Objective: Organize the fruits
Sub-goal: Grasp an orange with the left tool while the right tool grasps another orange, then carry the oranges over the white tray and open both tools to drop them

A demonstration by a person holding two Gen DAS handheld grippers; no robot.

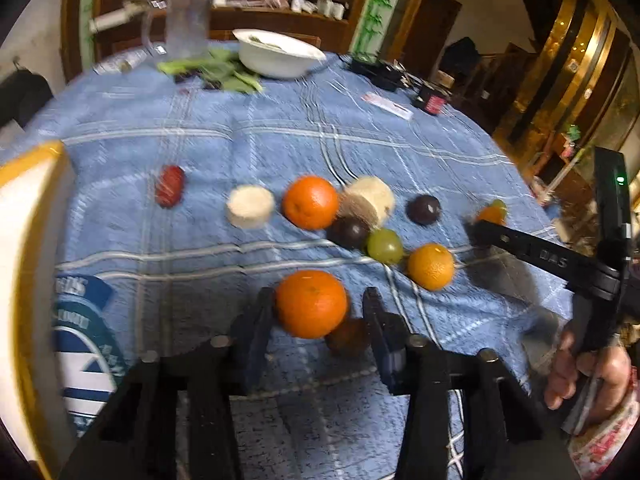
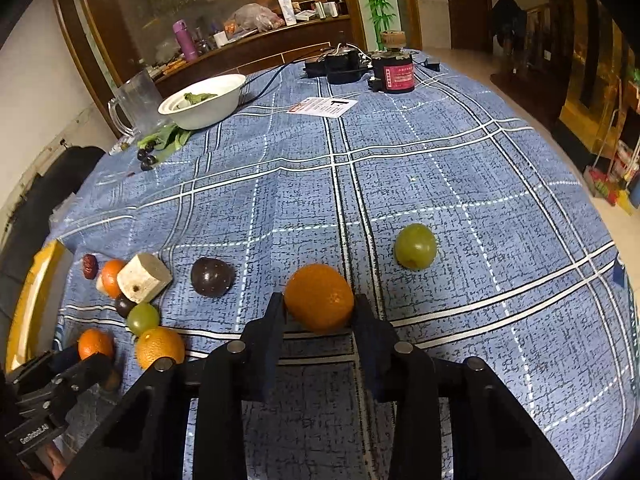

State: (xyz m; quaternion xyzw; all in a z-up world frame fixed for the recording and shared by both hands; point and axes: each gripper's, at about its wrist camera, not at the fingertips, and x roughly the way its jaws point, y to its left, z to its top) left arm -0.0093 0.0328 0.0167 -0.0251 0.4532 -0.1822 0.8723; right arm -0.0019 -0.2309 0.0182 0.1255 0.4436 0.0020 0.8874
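Note:
Fruit lies on a blue checked tablecloth (image 1: 200, 140). In the left wrist view my left gripper (image 1: 316, 312) has its jaws around an orange (image 1: 311, 303); the left pad seems to touch it, the right pad stands a little off. Beyond lie another orange (image 1: 310, 201), a small orange (image 1: 431, 266), a green grape (image 1: 385, 245), dark plums (image 1: 424, 209), pale cut pieces (image 1: 251, 205) and a red date (image 1: 170, 186). In the right wrist view my right gripper (image 2: 319, 312) is shut on an orange (image 2: 319, 297) resting on the cloth (image 2: 440, 160). A green grape (image 2: 415, 246) lies just beyond.
A yellow-rimmed plate (image 1: 24, 240) is at the left edge. A white bowl (image 1: 280, 54), a glass jug (image 1: 186, 24) and green leaves stand at the far side. Black devices (image 2: 340, 64) and a paper card (image 2: 324, 107) sit at the far right.

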